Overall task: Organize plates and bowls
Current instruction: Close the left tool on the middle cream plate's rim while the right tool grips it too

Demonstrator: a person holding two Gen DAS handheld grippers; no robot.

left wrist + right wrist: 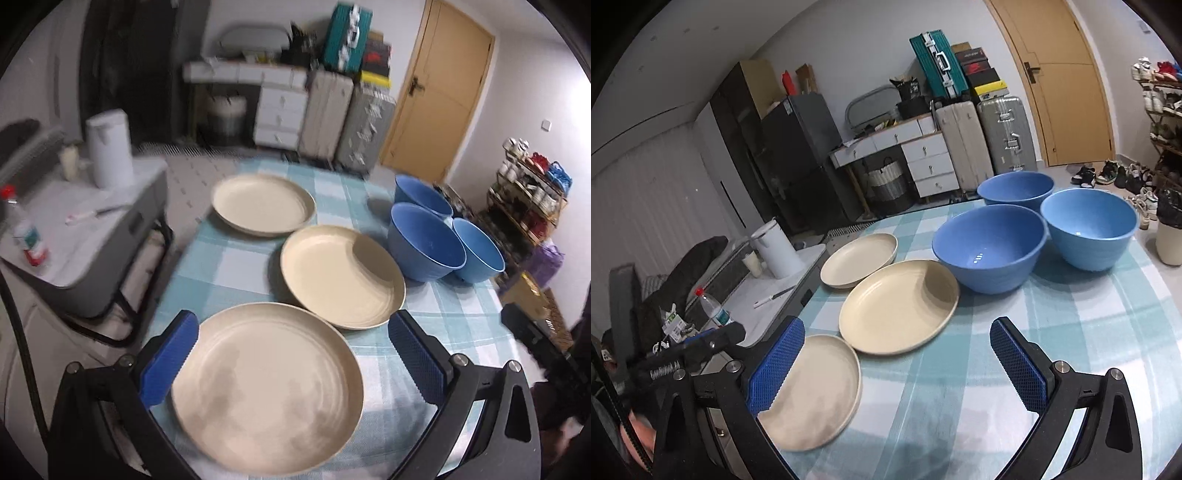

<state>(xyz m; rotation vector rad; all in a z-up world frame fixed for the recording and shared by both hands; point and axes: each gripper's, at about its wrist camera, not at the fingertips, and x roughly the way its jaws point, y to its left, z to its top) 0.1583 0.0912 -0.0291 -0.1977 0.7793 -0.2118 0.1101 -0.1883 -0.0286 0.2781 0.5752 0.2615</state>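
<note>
We see the left gripper [293, 356] with its blue ribbed pads spread wide, one on each side of the nearest round cream plate [266, 387], holding nothing; whether the pads touch the plate's rim we cannot tell, since the left wrist view is blurred. The right gripper [897, 363] is likewise spread apart and empty, hovering over bare cloth near the front edge of the tabletop, its left pad overlapping the nearest plate [812, 384] in the picture.

The table is covered by a light blue and white checked tablecloth [979, 369]. Three cream plates lie in a line running from the front left of the tabletop towards its far left edge: the nearest, then the middle cream plate [899, 306], whose rim seems to just meet the nearest one, then the far cream plate [858, 260], just beside the middle one by the left edge.

Three blue round bowls stand upright in a cluster at the far right of the tabletop: a mid-blue bowl [990, 247] just beside the middle plate, a lighter blue bowl [1089, 227] to its right, and a third blue bowl [1015, 190] behind them at the far edge.
</note>
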